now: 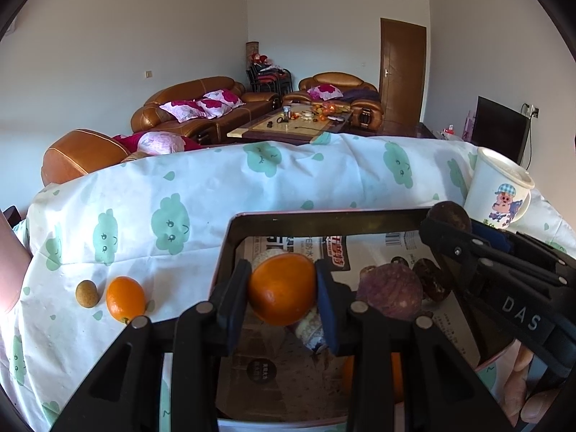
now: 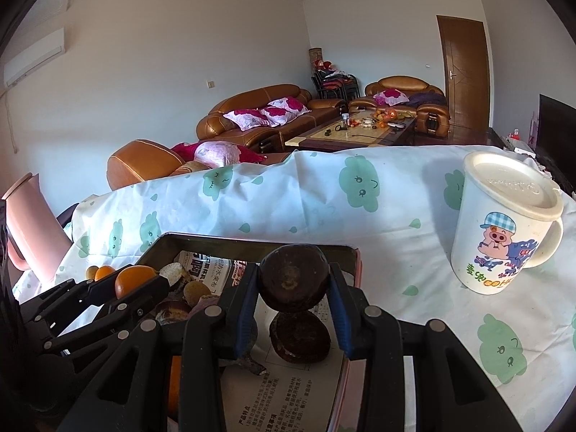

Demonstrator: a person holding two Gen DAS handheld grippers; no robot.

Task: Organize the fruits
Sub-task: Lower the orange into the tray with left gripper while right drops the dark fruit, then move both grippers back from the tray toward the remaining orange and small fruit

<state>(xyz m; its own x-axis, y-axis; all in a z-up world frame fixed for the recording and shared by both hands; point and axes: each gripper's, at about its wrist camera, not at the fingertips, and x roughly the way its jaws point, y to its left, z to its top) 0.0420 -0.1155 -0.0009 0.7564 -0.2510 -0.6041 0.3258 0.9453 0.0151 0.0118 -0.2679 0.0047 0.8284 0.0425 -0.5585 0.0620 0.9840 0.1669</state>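
Over the paper-lined tray (image 1: 230, 237): left gripper (image 1: 282, 288), fingers clamped on an orange (image 1: 282, 293); right gripper (image 2: 293, 295), fingers clamped on a dark brown round fruit (image 2: 293, 277). Both fruits held above the tray, not yet set down. Already inside: a purple fruit (image 1: 390, 291), another dark brown fruit (image 2: 298, 336), several smaller pieces. Outstanding on the cloud-print cloth (image 1: 180, 187), left of the tray: a small orange (image 1: 125, 298) and a brown-green fruit (image 1: 86, 293). Lidded mug (image 2: 504, 223) to the right. Sorting judged roughly midway.
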